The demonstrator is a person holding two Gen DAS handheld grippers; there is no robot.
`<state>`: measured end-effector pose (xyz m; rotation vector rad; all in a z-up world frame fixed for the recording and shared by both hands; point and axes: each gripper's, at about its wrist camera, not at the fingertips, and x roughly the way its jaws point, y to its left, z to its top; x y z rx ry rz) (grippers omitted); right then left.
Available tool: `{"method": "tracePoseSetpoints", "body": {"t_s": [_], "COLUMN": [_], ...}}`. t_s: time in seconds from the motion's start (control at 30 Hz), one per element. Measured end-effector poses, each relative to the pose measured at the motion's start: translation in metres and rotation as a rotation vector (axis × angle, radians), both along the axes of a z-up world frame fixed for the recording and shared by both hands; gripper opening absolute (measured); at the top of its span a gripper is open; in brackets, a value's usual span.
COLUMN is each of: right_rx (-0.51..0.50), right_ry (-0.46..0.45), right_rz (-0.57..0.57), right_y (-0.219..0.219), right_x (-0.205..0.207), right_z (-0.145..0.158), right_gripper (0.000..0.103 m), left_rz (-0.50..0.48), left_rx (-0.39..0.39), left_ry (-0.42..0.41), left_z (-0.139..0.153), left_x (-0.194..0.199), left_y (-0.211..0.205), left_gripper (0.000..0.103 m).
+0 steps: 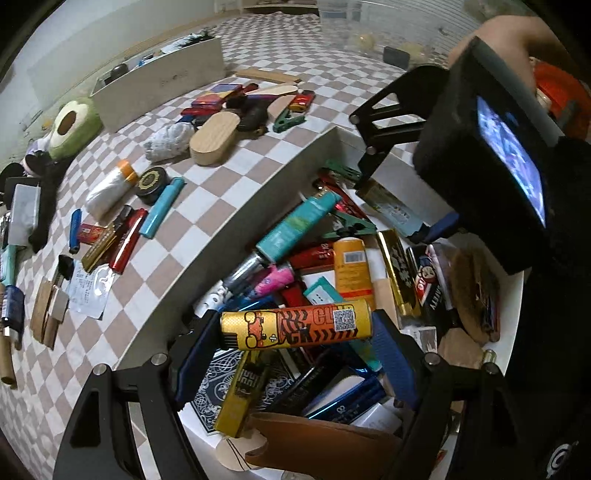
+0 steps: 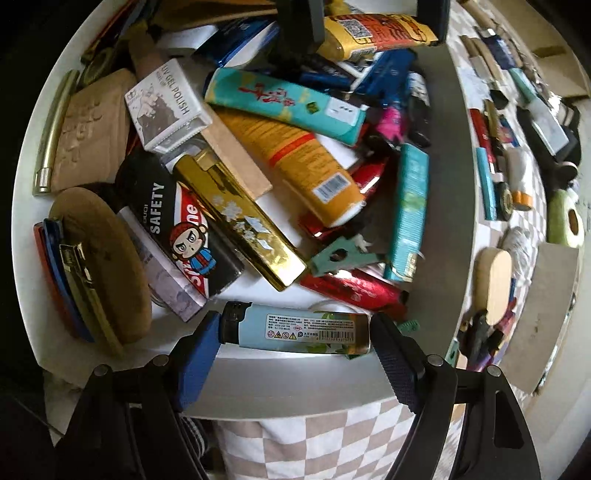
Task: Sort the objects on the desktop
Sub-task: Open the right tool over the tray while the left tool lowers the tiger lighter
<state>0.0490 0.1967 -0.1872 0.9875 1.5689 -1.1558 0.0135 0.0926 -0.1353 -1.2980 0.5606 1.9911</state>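
A white box (image 1: 258, 206) full of lighters, tubes and card packs fills both views. My left gripper (image 1: 295, 330) is shut on an orange and yellow tiger-print lighter (image 1: 295, 328), held crosswise above the box; it also shows in the right wrist view (image 2: 376, 31). My right gripper (image 2: 295, 328) is shut on a pale blue lighter (image 2: 295, 328) with a black cap, held crosswise over the box's near rim (image 2: 295, 384). The right gripper also shows in the left wrist view (image 1: 399, 206), at the box's far side.
On the checked tablecloth (image 1: 207, 206) left of the box lie several lighters (image 1: 162, 212), a wooden oval case (image 1: 212, 138), a black round tin (image 1: 151, 181), a wrapped roll (image 1: 109, 192) and an avocado plush (image 1: 72, 127). A second white box (image 1: 159, 85) stands behind them.
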Motion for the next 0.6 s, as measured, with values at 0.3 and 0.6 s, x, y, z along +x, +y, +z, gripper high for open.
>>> {"method": "tracePoseSetpoints", "body": {"t_s": [0.3, 0.6], "right_rx": [0.016, -0.002], "right_ry": [-0.038, -0.017], "right_rz": [-0.004, 0.015], "right_y": [0.004, 0.008], "right_x": [-0.004, -0.002], "right_z": [-0.001, 0.008], "right_gripper": [0.081, 0.082], "left_rz": [0.002, 0.037], "left_rx": [0.052, 0.097], "left_ry": [-0.054, -0.119], "left_z": [-0.006, -0.011], "left_x": [-0.005, -0.017], "left_y": [0.004, 0.014], "left_gripper": [0.081, 0.081]}}
